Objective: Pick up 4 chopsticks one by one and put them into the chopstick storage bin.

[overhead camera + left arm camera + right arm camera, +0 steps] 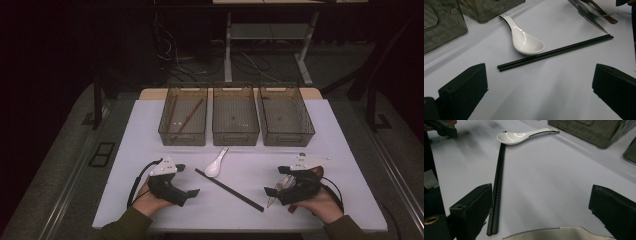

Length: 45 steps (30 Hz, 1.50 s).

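Observation:
A white ceramic spoon (pixel 218 163) lies mid-table, with a pair of black chopsticks (pixel 230 190) laid diagonally just in front of it. My left gripper (pixel 187 180) rests open on the table to their left; in its view the spoon (pixel 524 41) and chopsticks (pixel 556 51) lie ahead of the empty jaws. My right gripper (pixel 276 181) is open at the right, over a serrated knife (pixel 554 233) and a fork (pixel 281 186). In the right gripper view the chopsticks (pixel 498 182) run beside one jaw toward the spoon (pixel 516 137).
Three translucent grey bins (pixel 235 116) stand in a row at the back of the white board (pixel 150 125). The left bin (pixel 183 117) holds brown wooden chopsticks. Table legs and cables stand on the dark floor behind.

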Motion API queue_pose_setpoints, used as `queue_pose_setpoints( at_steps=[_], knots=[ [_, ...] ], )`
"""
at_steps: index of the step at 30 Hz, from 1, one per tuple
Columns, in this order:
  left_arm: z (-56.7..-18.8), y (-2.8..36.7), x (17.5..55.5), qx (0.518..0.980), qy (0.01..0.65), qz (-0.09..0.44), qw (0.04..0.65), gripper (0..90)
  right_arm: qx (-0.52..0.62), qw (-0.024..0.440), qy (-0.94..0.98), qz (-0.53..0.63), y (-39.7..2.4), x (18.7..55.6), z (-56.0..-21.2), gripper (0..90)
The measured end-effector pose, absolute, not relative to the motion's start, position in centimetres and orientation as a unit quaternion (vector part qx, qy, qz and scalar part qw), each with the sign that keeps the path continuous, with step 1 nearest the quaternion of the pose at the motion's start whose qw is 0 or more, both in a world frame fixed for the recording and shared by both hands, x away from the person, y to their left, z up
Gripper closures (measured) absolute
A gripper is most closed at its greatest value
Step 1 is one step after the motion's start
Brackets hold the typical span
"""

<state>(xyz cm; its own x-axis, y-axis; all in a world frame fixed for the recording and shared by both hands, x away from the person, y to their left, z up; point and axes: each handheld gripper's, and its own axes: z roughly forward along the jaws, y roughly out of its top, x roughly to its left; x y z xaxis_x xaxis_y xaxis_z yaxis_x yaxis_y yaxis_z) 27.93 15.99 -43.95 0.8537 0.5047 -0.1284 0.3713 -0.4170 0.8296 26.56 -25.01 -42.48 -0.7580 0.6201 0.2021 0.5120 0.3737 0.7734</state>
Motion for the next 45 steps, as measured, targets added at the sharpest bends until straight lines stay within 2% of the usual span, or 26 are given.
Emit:
queue_pose_setpoints(
  at_steps=[5, 8, 12, 26, 35, 39, 45],
  knots=[
    [-43.9, 16.0, 27.9, 0.837, 0.263, 0.071, 0.475, 0.0, 0.337, 0.063, 0.829, 0.441, -24.1, 26.5, -42.4, 6.6],
    [-43.9, 16.0, 27.9, 0.837, 0.262, 0.070, 0.475, 0.0, 0.328, 0.061, 0.832, 0.442, -23.8, 26.6, -42.3, 14.9],
    [-43.8, 16.0, 27.9, 0.838, 0.259, 0.072, 0.475, 0.0, 0.322, 0.059, 0.840, 0.433, -23.0, 26.7, -42.3, 17.0],
    [-43.9, 15.9, 27.9, 0.837, 0.261, 0.067, 0.477, 0.0, 0.286, 0.024, 0.871, 0.398, -20.3, 26.5, -42.6, 54.4],
    [-43.9, 15.8, 27.9, 0.837, 0.259, 0.065, 0.477, 0.0, 0.271, 0.014, 0.884, 0.380, -19.5, 25.9, -43.0, 72.0],
    [-43.9, 15.8, 27.9, 0.838, 0.258, 0.063, 0.476, 0.0, 0.264, 0.012, 0.892, 0.367, -19.2, 25.7, -43.2, 77.0],
    [-44.0, 15.8, 27.9, 0.839, 0.258, 0.063, 0.476, 0.0, 0.255, 0.011, 0.901, 0.352, -18.7, 25.5, -43.6, 79.2]
  ],
)
